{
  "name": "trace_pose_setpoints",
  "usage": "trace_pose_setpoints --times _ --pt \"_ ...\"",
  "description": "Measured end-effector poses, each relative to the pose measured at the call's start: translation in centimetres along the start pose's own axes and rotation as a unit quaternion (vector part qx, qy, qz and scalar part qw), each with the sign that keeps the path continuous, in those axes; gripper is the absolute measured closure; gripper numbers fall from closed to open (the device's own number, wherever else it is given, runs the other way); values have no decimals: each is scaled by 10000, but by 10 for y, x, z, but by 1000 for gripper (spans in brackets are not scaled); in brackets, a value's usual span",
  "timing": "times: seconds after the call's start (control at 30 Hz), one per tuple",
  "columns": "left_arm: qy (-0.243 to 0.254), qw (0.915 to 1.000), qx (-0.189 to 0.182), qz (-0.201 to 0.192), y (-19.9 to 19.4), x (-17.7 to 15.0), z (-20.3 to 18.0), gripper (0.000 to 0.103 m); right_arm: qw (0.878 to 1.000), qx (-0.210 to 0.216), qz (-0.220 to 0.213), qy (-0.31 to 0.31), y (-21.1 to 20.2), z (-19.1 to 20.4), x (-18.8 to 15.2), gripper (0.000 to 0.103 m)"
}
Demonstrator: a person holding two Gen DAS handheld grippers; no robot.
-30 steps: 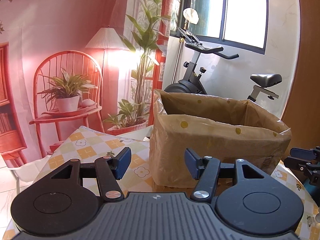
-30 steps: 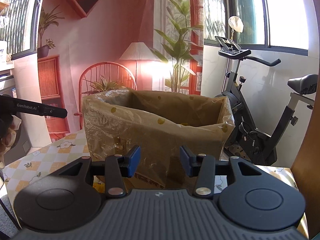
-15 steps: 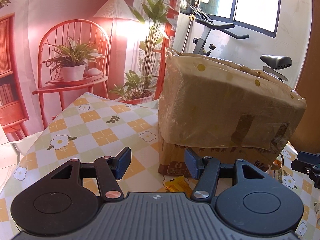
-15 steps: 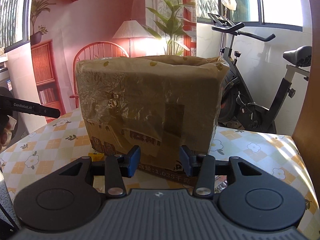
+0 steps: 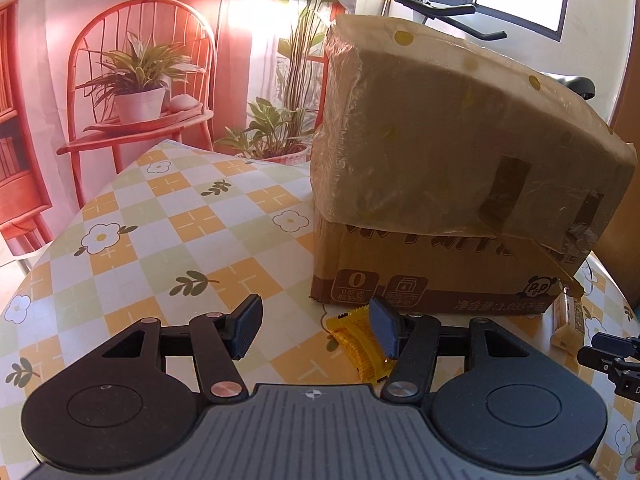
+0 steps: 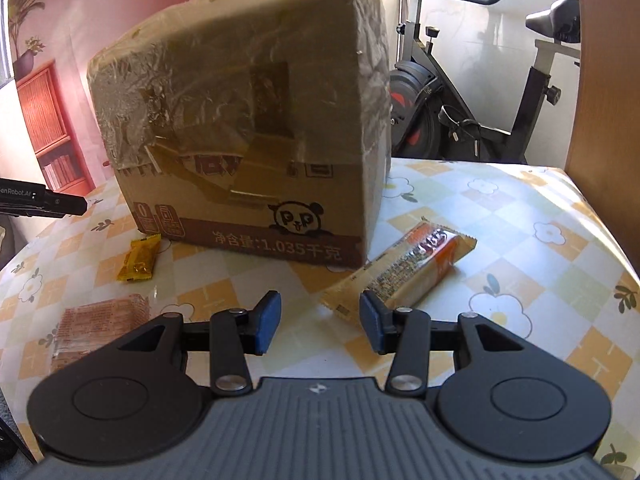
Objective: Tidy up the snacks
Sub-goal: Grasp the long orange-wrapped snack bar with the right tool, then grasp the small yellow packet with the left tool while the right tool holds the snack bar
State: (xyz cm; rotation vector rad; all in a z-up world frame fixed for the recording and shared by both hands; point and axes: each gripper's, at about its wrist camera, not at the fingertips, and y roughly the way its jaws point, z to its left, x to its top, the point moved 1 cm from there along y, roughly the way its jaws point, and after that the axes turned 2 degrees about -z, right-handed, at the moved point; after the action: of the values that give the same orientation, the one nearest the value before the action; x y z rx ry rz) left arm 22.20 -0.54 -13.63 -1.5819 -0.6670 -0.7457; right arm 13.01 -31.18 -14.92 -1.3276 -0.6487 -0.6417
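A brown cardboard box [image 5: 460, 184] lined with a plastic bag stands on the checked tablecloth; it also shows in the right wrist view [image 6: 248, 128]. A small yellow snack packet [image 5: 356, 336] lies in front of the box, just by the right finger of my open, empty left gripper [image 5: 316, 330]; it shows in the right wrist view [image 6: 140, 260] too. A long orange-and-cream snack bar [image 6: 404, 272] lies by the box's right corner, just ahead of my open, empty right gripper [image 6: 320, 322]. An orange flat packet [image 6: 100, 324] lies at the left.
The table [image 5: 160, 216] has a flowered, checked cloth and its edges curve away left and right. An exercise bike [image 6: 480, 92] stands behind the table. The other gripper's tip [image 6: 44, 202] shows at the left of the right wrist view.
Both grippers have dropped from the height of the box's rim to just above the tabletop. The snack packets have come into view. Both grippers stay open.
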Motion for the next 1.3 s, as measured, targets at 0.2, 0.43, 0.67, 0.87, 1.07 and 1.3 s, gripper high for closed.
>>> trace_pose_setpoints --times 0.2,0.43,0.67,0.87,1.07,1.3 --pt "0 9999 -8 162 13 -2 -3 41 9980 -358 48 520 12 -26 1 38" --pt "0 9994 -48 357 25 -7 -10 41 9969 -672 172 368 48 -32 24 31" --pt "38 9980 -121 613 44 -12 -22 41 9942 -955 445 217 79 -35 23 35" --pt "-206 9967 -33 789 68 -14 -31 41 9930 -1022 423 415 63 -34 13 62" --pt "-102 9965 205 804 79 -22 -43 41 9926 -1176 193 226 42 -17 -9 62" --pt "-23 9966 379 730 80 -25 -52 39 9917 -1281 18 102 41 -11 -15 62"
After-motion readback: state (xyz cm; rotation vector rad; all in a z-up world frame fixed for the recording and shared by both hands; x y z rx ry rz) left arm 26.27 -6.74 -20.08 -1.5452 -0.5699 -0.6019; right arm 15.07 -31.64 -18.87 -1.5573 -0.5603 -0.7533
